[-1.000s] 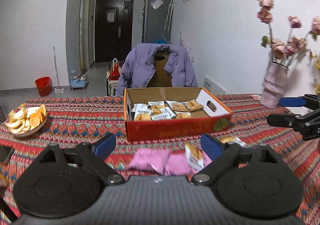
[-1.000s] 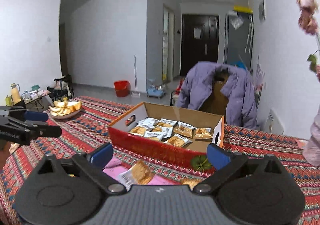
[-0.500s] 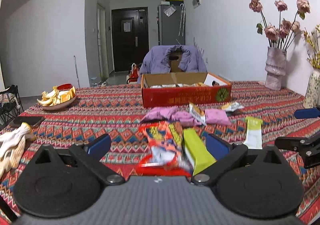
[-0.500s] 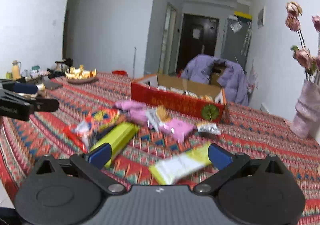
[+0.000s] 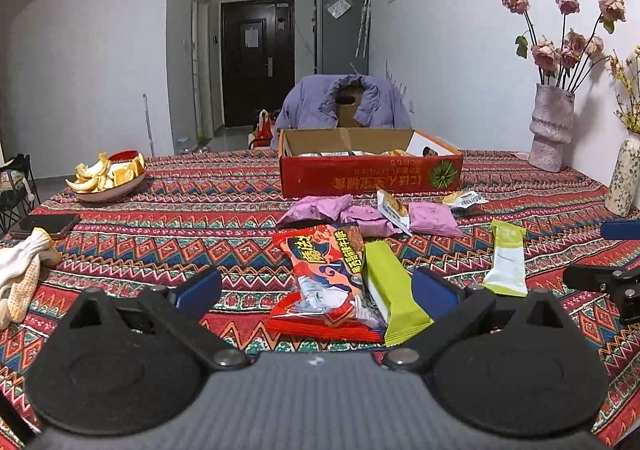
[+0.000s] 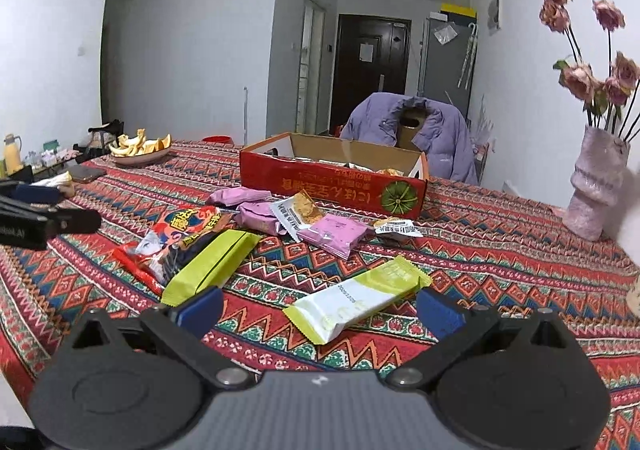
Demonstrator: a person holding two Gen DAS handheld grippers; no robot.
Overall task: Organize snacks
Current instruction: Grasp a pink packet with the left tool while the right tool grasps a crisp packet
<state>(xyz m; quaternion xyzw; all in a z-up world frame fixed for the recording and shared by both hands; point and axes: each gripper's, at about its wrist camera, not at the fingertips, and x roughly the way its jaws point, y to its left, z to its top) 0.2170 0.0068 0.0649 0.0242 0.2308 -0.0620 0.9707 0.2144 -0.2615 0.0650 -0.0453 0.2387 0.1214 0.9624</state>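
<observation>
A red cardboard box (image 5: 370, 173) with small snack packets inside stands mid-table. In front of it lie pink packets (image 5: 320, 207) and cracker packets (image 5: 394, 205). Nearer lie a red snack bag (image 5: 324, 282), a green packet (image 5: 394, 298) and a white-and-green packet (image 5: 506, 258). My left gripper (image 5: 317, 288) is wide open, low over the cloth, with the red bag and green packet lying between its fingers, untouched. My right gripper (image 6: 320, 310) is also open, and the white-and-green packet (image 6: 356, 298) lies loose between its fingers. Each gripper shows at the edge of the other's view.
A bowl of orange peels (image 5: 106, 177), a dark phone (image 5: 44, 223) and white gloves (image 5: 20, 270) sit at the left. Two vases (image 5: 550, 133) (image 5: 624, 177) stand at the right edge. A chair with a purple jacket (image 5: 340, 101) is behind the box.
Both grippers pulled back from the box and dropped lower; the near packets now lie between their fingers. Over the last half second they have barely moved.
</observation>
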